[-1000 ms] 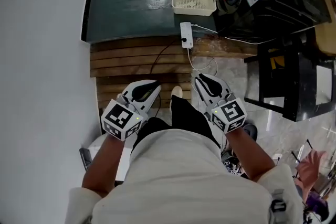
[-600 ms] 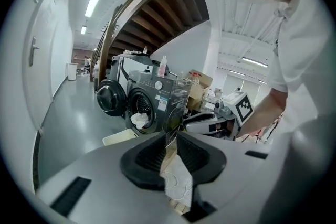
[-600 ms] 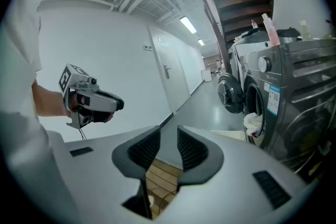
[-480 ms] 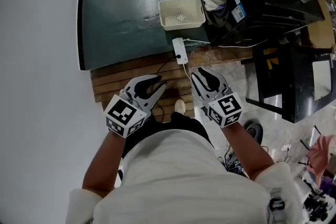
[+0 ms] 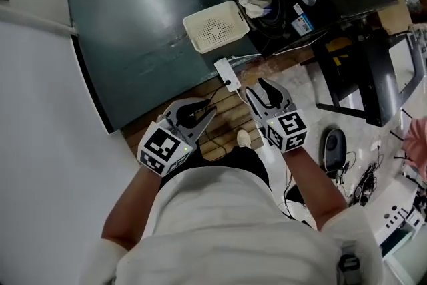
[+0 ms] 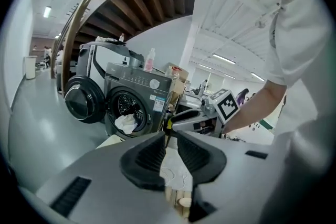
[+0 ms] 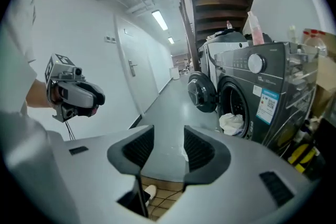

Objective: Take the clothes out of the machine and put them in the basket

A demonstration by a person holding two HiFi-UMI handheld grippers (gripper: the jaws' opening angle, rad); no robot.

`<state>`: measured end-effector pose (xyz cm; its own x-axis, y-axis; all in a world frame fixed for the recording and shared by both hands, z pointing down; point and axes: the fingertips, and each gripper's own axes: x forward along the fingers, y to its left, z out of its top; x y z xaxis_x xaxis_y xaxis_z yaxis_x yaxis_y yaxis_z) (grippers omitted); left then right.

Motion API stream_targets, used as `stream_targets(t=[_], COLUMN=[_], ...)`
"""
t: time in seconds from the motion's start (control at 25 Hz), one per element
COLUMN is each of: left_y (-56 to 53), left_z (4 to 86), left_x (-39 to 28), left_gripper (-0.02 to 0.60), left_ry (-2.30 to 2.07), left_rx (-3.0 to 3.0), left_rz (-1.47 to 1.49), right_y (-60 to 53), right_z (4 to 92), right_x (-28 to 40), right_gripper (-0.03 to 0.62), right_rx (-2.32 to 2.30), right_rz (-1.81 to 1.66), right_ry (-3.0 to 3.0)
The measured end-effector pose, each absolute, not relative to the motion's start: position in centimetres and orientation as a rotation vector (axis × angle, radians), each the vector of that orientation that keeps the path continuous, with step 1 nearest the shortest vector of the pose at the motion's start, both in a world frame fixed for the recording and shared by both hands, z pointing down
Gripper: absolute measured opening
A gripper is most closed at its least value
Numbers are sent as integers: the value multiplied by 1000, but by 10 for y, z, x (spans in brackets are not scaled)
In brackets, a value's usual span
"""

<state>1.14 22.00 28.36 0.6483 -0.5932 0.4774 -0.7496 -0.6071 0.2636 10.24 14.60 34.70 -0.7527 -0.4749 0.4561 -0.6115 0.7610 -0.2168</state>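
1 basket (image 5: 223,37); 1 grey machine (image 7: 262,81) holding 1 white garment (image 7: 232,123).

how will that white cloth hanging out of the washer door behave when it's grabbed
The white cloth lies crumpled and drooping over the door rim of the washing machine, so it is probably floppy and will sag from wherever it is pinched. It looks like a small bunch, so likely light; whether it is damp cannot be told.

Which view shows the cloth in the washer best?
The left gripper view: it faces the open drum, with the cloth lying at its lip. The right gripper view shows it side-on; the head view, small, from above.
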Motion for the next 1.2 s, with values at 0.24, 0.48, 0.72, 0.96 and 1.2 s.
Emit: stream_targets(t=[0.24, 0.48, 0.72, 0.96, 1.2], left_y=[186, 135, 80, 29, -17], left_z=[257, 261, 279, 319, 373], left_x=[-36, -35, -13, 3, 10], left_gripper=[71, 71, 72, 78, 87], left_ry=[-841, -794, -764, -713, -550], left_rx=[2496, 2487, 2481, 2512, 2573], left_rz=[566, 550, 567, 575, 619], right_y=[116, 65, -22, -96, -155], right_z=[326, 345, 402, 479, 535], right_x=[57, 58, 74, 76, 55], right_gripper=[161, 200, 224, 246, 250], right_rx=[989, 1077, 1145, 1240, 1281], right_rz=[489, 509, 555, 693, 719], right_ry=[-2514, -2455, -2413, -2324, -2272])
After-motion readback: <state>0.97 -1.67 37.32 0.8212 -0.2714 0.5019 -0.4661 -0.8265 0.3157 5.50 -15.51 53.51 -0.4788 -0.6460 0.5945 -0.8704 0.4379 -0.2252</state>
